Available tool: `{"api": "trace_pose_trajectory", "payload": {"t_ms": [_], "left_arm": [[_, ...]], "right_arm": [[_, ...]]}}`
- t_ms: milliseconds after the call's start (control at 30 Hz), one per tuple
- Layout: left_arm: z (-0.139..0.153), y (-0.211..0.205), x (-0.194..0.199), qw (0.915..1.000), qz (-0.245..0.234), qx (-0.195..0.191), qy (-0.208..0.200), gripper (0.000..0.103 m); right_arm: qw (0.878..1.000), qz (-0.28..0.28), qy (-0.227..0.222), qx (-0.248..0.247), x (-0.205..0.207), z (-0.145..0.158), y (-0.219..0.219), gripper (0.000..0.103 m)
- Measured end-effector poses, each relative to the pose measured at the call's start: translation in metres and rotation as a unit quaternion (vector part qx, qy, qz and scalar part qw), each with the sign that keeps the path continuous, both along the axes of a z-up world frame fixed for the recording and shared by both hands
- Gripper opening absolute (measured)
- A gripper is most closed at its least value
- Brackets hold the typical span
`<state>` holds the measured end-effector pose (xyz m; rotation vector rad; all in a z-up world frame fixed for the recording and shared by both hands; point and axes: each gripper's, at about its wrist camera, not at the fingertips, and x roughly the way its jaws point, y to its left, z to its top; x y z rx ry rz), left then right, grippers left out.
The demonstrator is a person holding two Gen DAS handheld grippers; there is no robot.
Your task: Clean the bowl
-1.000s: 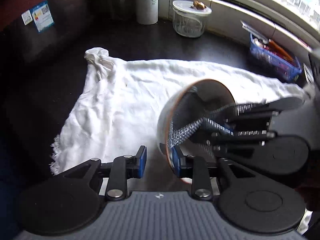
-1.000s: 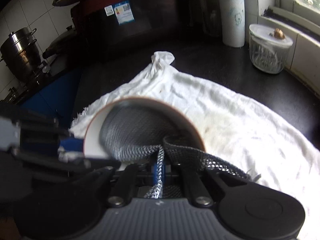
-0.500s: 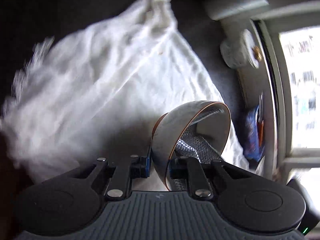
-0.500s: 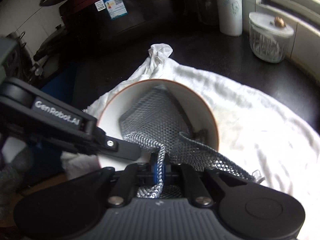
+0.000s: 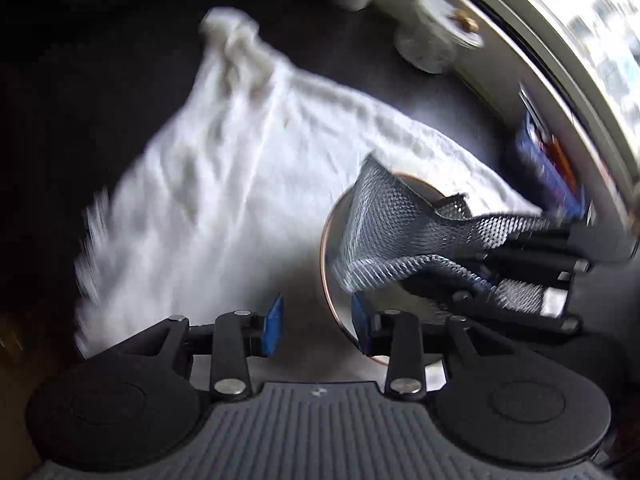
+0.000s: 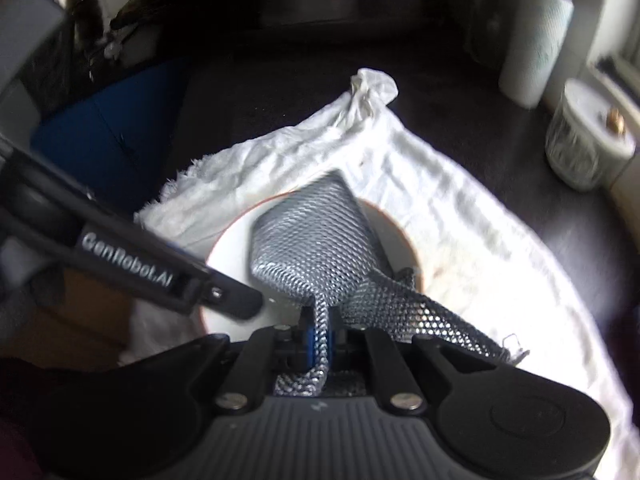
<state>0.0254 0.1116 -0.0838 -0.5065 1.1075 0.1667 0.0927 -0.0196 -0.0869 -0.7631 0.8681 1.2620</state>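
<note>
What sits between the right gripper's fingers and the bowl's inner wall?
The grey mesh cloth: clamped in the right gripper, it spreads inside the bowl, seen in the right wrist view.

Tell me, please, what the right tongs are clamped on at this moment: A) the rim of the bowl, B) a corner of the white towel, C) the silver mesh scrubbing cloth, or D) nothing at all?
C: the right tongs pinch a bunched strip of the silver mesh cloth, whose free end lies inside the bowl.
</note>
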Motion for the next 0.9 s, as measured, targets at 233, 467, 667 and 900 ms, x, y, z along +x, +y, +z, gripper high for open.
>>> {"api": "trace_pose_trajectory", "payload": {"t_ms": [233, 467, 667, 900], "left_arm": [[-0.014, 0.003, -0.019, 0.9877, 0.101, -0.119, 0.008, 0.012], [-0.030, -0.002, -0.042, 0.9527, 0.217, -0.212, 0.018, 0.014], [-0.034, -0.007, -0.051, 0.9361, 0.256, -0.240, 0.022, 0.014], [0.008, -0.033, -0.013, 0.9965, 0.041, 0.070, 0.017, 0.025]], "right_arm": [[0.999, 0.013, 0.020, -0.021, 0.009, -0.015, 0.009, 0.006], [0.995, -0.055, 0.082, -0.010, 0.010, -0.018, 0.004, 0.006], [0.983, -0.097, 0.152, 0.013, 0.011, -0.016, -0.008, 0.005], [0.997, -0.050, 0.054, 0.001, -0.005, -0.010, -0.009, 0.005]]}}
